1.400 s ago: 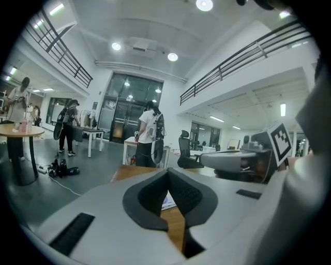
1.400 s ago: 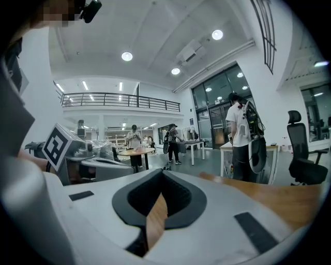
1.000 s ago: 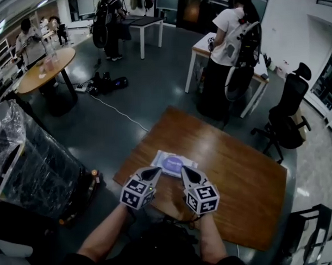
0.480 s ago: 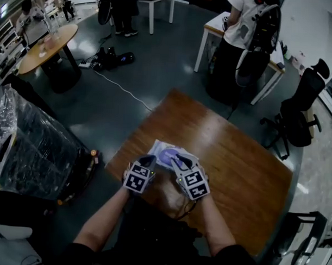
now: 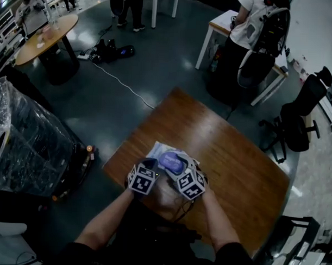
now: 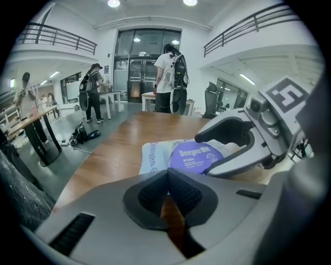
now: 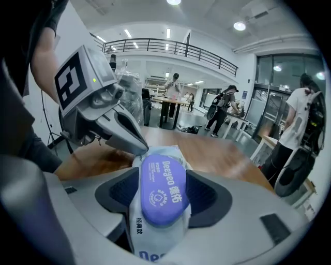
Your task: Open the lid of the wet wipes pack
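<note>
The white wet wipes pack (image 5: 161, 151) with its purple oval lid (image 5: 172, 162) lies flat near the front-left edge of the wooden table (image 5: 236, 159). My right gripper (image 5: 182, 165) is down over it, and its jaws are opening. In the right gripper view the lid (image 7: 161, 189) sits between the two dark pads (image 7: 121, 194), still closed on the pack. My left gripper (image 6: 168, 174) is shut with nothing in it. Its tip rests at the pack's near edge (image 6: 154, 158), close beside the right gripper (image 6: 202, 155).
The table edge runs just behind my hands. On the floor to the left stands a plastic-wrapped pallet (image 5: 24, 146). A person with a backpack (image 5: 256, 29) stands at a white table beyond. An office chair (image 5: 302, 117) is at the right, and a cable (image 5: 124, 84) crosses the floor.
Both grippers have dropped forward onto the pack. The right gripper rolled, and its jaws went from shut to wide, now straddling the purple lid. The left stayed shut.
</note>
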Available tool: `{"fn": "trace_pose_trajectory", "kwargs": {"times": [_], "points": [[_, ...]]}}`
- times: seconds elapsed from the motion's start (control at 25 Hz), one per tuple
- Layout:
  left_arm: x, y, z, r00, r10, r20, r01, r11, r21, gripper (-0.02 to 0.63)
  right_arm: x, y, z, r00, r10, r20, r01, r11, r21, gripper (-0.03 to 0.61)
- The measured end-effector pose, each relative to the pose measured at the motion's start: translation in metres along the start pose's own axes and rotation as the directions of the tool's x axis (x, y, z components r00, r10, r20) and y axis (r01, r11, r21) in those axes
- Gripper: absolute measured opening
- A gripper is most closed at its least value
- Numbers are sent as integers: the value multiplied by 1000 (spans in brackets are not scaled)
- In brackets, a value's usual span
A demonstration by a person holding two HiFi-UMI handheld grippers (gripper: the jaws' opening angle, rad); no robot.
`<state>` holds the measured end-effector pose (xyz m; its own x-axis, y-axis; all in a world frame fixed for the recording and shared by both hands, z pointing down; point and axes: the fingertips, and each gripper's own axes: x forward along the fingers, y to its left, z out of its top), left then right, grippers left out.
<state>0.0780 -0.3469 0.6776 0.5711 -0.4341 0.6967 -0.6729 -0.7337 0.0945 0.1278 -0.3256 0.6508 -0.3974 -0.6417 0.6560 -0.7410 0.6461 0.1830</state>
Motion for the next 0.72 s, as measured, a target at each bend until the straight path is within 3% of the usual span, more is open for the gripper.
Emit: {"fn": "trace_pose_trajectory", "kwargs": {"times": [0.32, 0.72], "points": [[6, 5, -6, 1000, 4, -23, -4, 1000, -21, 6, 10, 2, -5, 998, -6, -57, 1, 995, -99, 304], [9, 1, -10, 999, -9, -50, 7, 999, -42, 6, 9, -1, -13, 990, 116, -76, -115, 993, 28, 268]]}}
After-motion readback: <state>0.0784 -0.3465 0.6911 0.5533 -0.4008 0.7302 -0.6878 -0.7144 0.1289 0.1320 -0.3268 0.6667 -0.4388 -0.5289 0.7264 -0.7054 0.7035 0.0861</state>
